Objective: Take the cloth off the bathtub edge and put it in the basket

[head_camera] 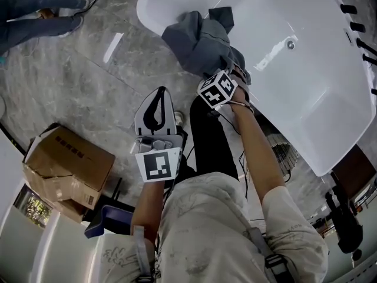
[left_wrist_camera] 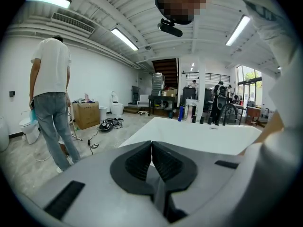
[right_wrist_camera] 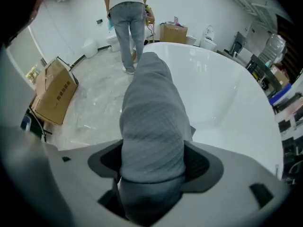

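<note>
My right tongs (right_wrist_camera: 151,162) stand wide open astride a fold of the grey cloth (head_camera: 200,40), which lies draped over the bathtub (head_camera: 306,75) edge. My left tongs (left_wrist_camera: 152,161) are clenched on nothing.

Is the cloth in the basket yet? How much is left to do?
Nothing is finished yet: the grey cloth still hangs over the bathtub edge. In hand: the right gripper has its jaws wide open around the cloth, ready to pinch it. The left gripper is shut and empty. Left to do: grab, lift and carry the cloth to the basket, which no view shows.
</note>
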A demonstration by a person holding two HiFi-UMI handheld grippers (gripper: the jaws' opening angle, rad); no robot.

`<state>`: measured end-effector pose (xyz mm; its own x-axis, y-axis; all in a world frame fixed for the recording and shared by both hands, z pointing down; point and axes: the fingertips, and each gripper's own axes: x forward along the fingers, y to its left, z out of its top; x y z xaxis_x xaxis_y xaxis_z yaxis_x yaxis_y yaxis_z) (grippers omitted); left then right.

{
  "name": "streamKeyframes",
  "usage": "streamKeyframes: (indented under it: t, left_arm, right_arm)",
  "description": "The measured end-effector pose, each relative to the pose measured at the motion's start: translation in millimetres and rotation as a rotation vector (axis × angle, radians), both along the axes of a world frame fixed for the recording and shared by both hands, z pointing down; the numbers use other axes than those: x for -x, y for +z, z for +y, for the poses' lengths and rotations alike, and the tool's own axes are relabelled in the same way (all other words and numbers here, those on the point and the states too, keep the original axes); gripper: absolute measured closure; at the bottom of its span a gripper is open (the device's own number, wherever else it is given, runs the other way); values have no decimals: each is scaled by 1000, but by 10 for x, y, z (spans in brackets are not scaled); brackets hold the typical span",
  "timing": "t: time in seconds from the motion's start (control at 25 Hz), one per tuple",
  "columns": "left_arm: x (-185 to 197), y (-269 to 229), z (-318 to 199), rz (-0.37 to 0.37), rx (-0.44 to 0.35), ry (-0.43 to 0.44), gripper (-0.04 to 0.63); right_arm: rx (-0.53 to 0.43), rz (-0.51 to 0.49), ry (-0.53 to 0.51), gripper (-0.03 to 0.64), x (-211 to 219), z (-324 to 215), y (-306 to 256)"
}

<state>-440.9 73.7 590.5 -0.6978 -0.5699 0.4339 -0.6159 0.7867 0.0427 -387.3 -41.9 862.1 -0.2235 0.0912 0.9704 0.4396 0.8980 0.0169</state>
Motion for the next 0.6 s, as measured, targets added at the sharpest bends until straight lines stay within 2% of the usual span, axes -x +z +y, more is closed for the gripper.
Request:
streamKeyframes:
  t: [0.12,0.24,0.4,0.6]
  left_arm:
    - [-19,-2,55,8,4,-7,591]
    - [-33,-23,82,6,3,-13,591]
    - [-52,-76,131,7,1,-16,591]
    - [-36,-173,176,-16,-22,-9,591]
  right_arm:
    - [-45,8,-10,294,3,-24,60]
    - [-57,4,-30,369,6,-55,58]
    - [-51,-1,-33,390,-27,-64,-35]
    - [-59,-65,-10,420,-69,-63,-295]
